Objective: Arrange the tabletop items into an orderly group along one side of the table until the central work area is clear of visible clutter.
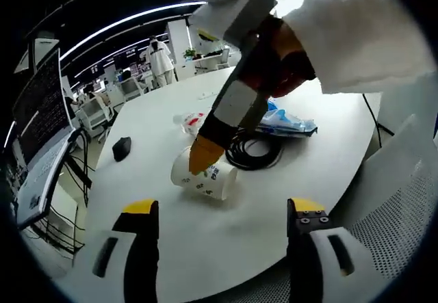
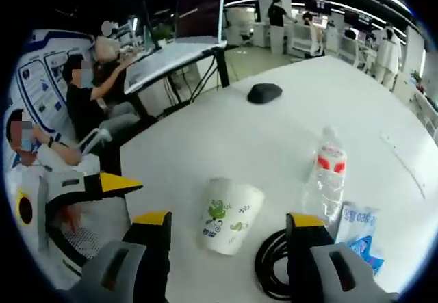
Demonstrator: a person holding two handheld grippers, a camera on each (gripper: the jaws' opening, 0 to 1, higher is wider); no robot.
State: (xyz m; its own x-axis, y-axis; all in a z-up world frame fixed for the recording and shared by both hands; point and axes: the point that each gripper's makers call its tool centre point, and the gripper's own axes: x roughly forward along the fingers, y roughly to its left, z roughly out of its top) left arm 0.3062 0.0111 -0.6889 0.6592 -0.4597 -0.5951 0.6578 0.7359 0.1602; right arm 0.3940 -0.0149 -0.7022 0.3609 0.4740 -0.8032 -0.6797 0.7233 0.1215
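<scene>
Two grippers work over a white table (image 1: 205, 248). In the left gripper view, the left gripper (image 1: 222, 214) hangs with its jaws spread apart and nothing between them, just short of a paper cup (image 1: 203, 174) lying on its side near the table's middle. The right gripper (image 1: 205, 154) reaches in from above, its yellow tips at the cup's rim; I cannot tell if they grip it. In its own view, the right gripper (image 2: 229, 222) has its jaws apart with the cup (image 2: 230, 215) between them. Just beyond lie a coiled black cable (image 1: 253, 150), a clear bottle (image 2: 327, 173) and a blue-white packet (image 2: 356, 224). A black mouse (image 2: 264, 92) sits well apart, toward the far edge.
</scene>
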